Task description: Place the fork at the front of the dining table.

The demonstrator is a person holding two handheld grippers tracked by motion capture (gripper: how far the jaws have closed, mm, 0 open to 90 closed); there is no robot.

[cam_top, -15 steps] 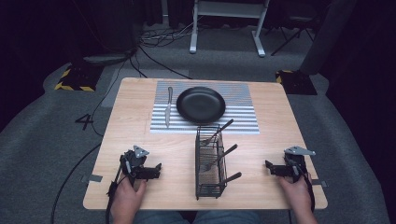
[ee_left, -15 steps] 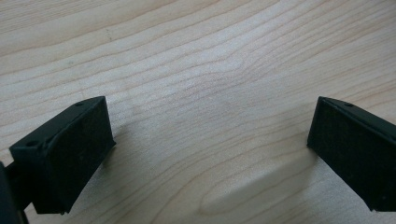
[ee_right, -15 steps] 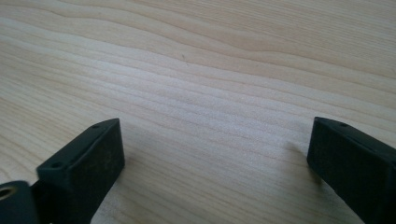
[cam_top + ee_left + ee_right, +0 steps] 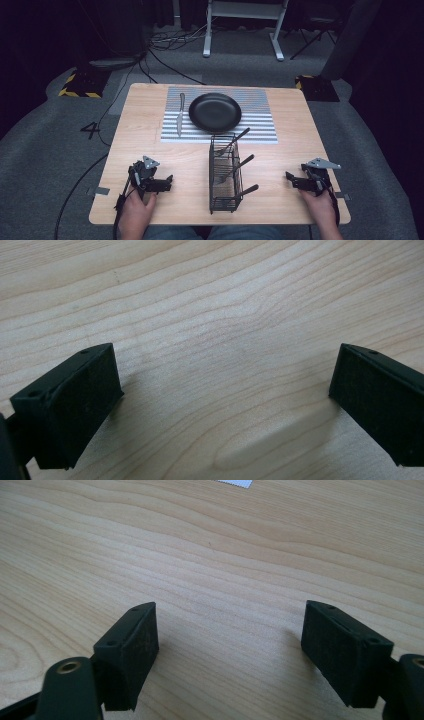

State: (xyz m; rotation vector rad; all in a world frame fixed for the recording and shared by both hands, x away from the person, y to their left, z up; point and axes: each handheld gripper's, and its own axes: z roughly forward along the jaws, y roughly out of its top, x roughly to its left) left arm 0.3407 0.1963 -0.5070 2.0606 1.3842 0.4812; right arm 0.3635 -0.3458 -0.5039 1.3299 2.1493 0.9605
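Near the desk's (image 4: 150,125) front edge, left hand-held gripper (image 4: 169,181) and right hand-held gripper (image 4: 289,178) rested with jaws spread wide, nothing held, wire cutlery rack (image 4: 223,175) stood between them, black plate (image 4: 215,112) set farther back on a striped mat (image 4: 260,117).

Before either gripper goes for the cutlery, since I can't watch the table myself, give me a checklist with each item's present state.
1. Left gripper open, nothing between its jaws: ok.
2. Right gripper open, nothing between its jaws: ok.
3. Wire caddy upright between the grippers: ok.
4. Three utensil handles stick out toward the right gripper: ok.
5. Black plate bare on the striped mat: ok.
6. Knife lies left of the plate, apart from it: ok.
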